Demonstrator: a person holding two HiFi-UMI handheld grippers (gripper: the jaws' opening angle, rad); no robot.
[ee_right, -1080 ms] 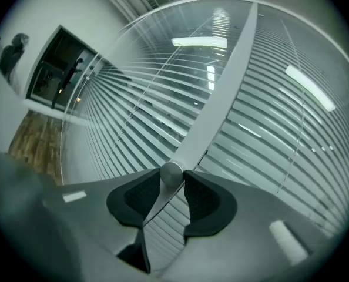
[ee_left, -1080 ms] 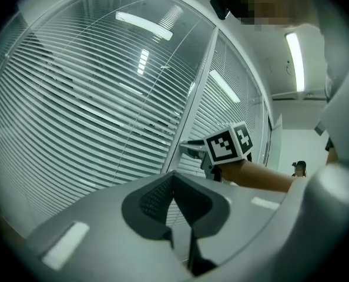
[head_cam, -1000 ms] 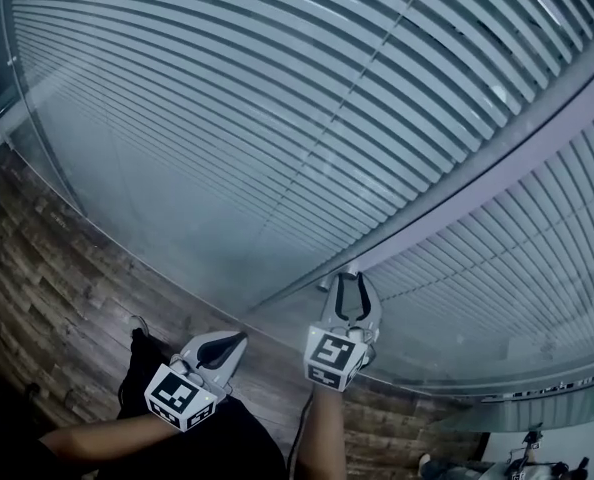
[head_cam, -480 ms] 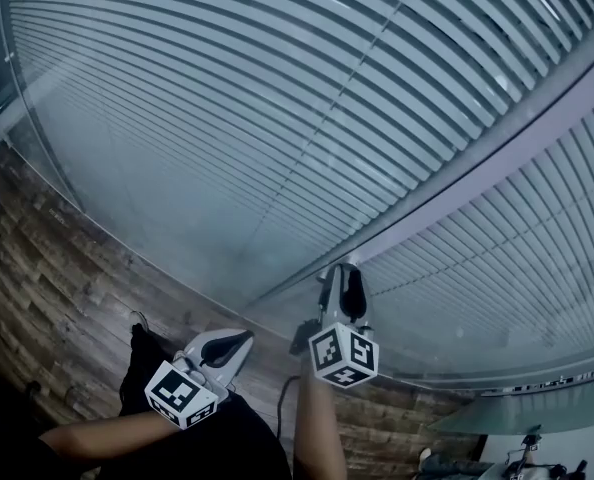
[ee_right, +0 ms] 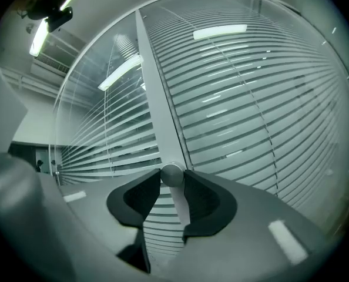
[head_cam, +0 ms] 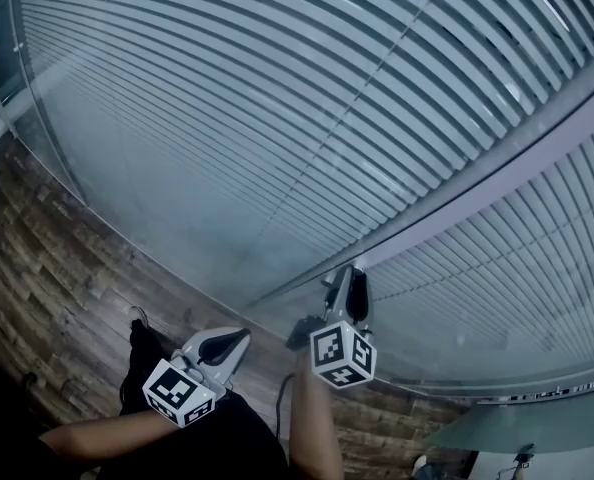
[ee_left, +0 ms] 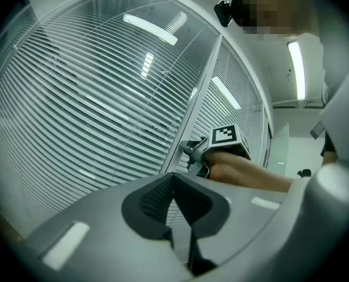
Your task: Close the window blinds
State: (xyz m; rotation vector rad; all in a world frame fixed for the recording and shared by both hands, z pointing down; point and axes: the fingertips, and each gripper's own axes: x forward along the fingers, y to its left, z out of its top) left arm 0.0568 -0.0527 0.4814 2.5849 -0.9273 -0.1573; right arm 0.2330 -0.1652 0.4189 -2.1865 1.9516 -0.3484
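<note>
Grey slatted window blinds [head_cam: 277, 118] hang behind glass and fill most of the head view. A grey upright frame post [ee_right: 157, 110] divides two panes. A small round metal knob [ee_right: 172, 174] sits on that post. My right gripper [ee_right: 172, 178] has the knob between its fingertips, both pads touch it, and the jaws are closing on it. In the head view the right gripper [head_cam: 352, 276] reaches up to the post [head_cam: 477, 193]. My left gripper [head_cam: 239, 336] hangs low and left of it, shut and empty; its view [ee_left: 174, 178] looks at the blinds and the right gripper's marker cube [ee_left: 224, 137].
Dark wood-plank floor [head_cam: 57, 268] runs along the foot of the glass. The person's dark-clothed legs [head_cam: 227, 438] are below the grippers. A pale tabletop corner [head_cam: 517, 430] shows at the lower right. Ceiling lights reflect in the glass [ee_right: 218, 32].
My right gripper has rolled about its axis at the post, so its marker cube shows a different face. The left gripper has stayed where it was.
</note>
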